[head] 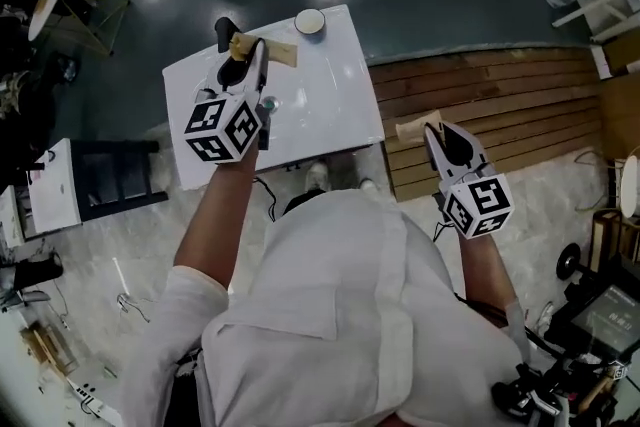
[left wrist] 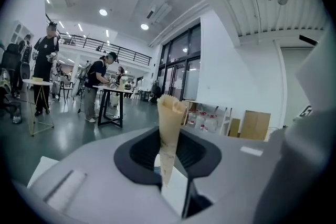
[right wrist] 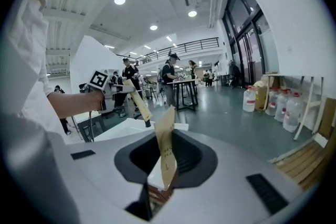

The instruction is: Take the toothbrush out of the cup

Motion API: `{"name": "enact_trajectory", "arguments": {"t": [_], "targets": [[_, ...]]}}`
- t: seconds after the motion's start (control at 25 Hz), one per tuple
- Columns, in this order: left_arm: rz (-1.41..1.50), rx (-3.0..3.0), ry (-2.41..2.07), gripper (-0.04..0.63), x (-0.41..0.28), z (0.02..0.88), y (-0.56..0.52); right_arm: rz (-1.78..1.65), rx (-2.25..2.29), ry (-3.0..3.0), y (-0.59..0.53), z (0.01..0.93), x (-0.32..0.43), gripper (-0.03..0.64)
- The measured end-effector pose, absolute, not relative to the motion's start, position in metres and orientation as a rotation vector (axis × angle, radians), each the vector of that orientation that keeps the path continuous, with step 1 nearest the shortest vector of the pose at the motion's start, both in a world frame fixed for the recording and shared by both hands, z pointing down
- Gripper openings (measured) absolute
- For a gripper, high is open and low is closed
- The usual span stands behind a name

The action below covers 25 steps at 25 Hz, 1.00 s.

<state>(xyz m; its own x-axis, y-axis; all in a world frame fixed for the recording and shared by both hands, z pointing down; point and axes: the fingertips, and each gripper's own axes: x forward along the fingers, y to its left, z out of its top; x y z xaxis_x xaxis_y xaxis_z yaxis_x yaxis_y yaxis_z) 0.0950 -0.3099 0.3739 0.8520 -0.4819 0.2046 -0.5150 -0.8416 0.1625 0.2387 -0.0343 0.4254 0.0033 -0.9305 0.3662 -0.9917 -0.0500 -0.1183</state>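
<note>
Head view: white round cup seen at one o'clock off left gripper, nearer one; toothbrush not discerned. Jaws of it and right gripper closed together, nothing visibly held.

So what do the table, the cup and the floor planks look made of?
Table: white and glossy, maybe laminate or plastic; it reflects light.
Cup: pale, smooth; ceramic or plastic, too small to tell.
Planks: brown wood, seams between boards show.
</note>
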Motion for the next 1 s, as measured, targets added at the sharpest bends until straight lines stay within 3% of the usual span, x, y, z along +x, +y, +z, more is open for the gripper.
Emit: {"name": "enact_trajectory", "arguments": {"t": [0.6, 1.0], "targets": [[0.379, 2.812, -0.795, 0.078, 0.024, 0.391, -0.178, 0.451, 1.825, -2.228, -0.054, 0.439, 0.215, 0.052], [0.408, 2.832, -0.706, 0.077, -0.016, 0.395, -0.167, 0.427, 1.831, -2.208, -0.069, 0.420, 0.169, 0.052]]}}
